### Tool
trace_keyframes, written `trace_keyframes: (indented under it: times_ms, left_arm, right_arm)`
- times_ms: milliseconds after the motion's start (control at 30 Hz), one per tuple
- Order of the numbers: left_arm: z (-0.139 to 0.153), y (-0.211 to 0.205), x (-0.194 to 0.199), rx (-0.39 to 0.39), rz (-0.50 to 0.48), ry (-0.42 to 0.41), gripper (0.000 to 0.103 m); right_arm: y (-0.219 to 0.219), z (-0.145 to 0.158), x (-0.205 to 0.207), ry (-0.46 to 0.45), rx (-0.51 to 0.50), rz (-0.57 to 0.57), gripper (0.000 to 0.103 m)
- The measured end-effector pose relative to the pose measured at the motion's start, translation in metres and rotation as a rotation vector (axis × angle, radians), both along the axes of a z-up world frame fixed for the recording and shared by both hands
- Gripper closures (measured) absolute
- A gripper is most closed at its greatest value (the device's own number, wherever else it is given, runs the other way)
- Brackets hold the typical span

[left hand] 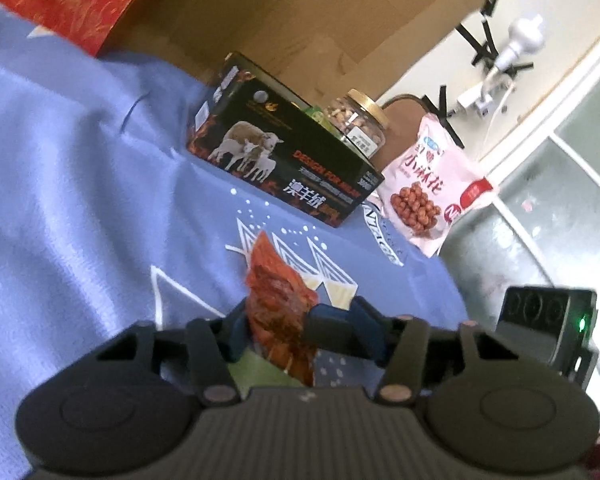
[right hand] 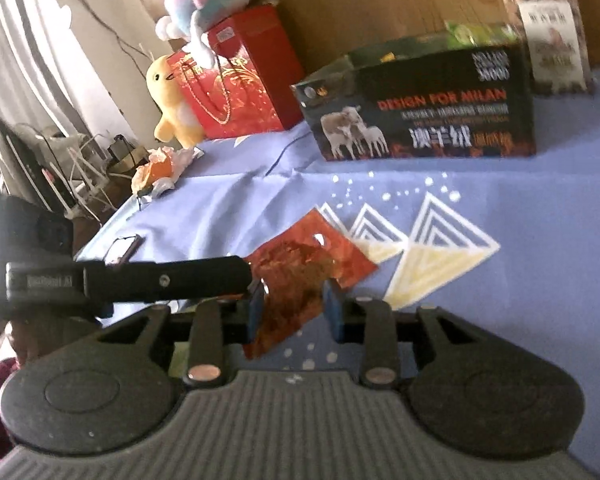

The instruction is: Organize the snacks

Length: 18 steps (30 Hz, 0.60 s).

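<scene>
In the right wrist view, pale curtains and a tangle of cables with a dark device fill the far left, beyond the edge of the blue cloth (right hand: 228, 184) with white and cream triangle prints that covers the surface. A crumpled orange-and-white wrapper (right hand: 160, 170) lies near that edge. Behind it stand a yellow plush chick (right hand: 172, 100) and a red gift bag with gold patterns and a cord handle (right hand: 240, 76), with a pastel plush toy (right hand: 208, 4) perched on top. Farther right sits a black cardboard box printed with sheep and red lettering (right hand: 420, 108), open at the top with something green inside, and a clear jar of nuts with a gold lid (right hand: 548, 32) stands behind it against a wooden board.

The flat, glossy red-brown snack packet (right hand: 300, 280) is low in the middle, just above the cloth. The left gripper (left hand: 278, 320) is clenched on one end of it. The right gripper (right hand: 296, 308) has its blue pads on either side of the packet, but whether they press on it I cannot tell.

In the left wrist view, a pink-and-white snack bag picturing round fried balls (left hand: 432, 184) leans right of the box, with a white wall, black tape strips, a white lamp-like fixture and glazed panels beyond.
</scene>
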<state>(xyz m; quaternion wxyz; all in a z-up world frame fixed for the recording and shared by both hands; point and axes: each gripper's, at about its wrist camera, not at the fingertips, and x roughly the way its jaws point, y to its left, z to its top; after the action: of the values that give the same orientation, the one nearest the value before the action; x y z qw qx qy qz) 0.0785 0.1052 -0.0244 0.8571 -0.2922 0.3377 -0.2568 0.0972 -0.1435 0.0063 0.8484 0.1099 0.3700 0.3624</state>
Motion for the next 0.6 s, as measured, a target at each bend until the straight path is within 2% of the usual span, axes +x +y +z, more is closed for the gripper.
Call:
trace_keyframes:
  times_ms: [133,167,300,367,600]
  left_arm:
    - [-0.001,0.004,0.002,-0.007,0.044,0.004,0.087]
    - [-0.003,0.005,0.004,-0.009,0.046,0.015,0.087]
    - [-0.003,0.006,0.005,-0.020,0.040,0.008,0.088]
    - [-0.002,0.006,0.004,-0.024,0.037,0.001,0.088]
    - [-0.012,0.021,0.010,-0.137,0.047,0.061,0.088]
  right_arm:
    - [-0.003,-0.004,-0.001,-0.029,0.023,-0.008,0.066]
    - [-0.006,-0.005,0.000,-0.021,0.043,-0.008,0.059]
    - [-0.013,-0.004,0.001,-0.005,0.092,-0.030,0.041]
    - [-0.014,-0.003,0.000,-0.011,0.101,-0.038,0.028]
    - [-0.002,0.000,-0.009,-0.054,0.052,0.027,0.014]
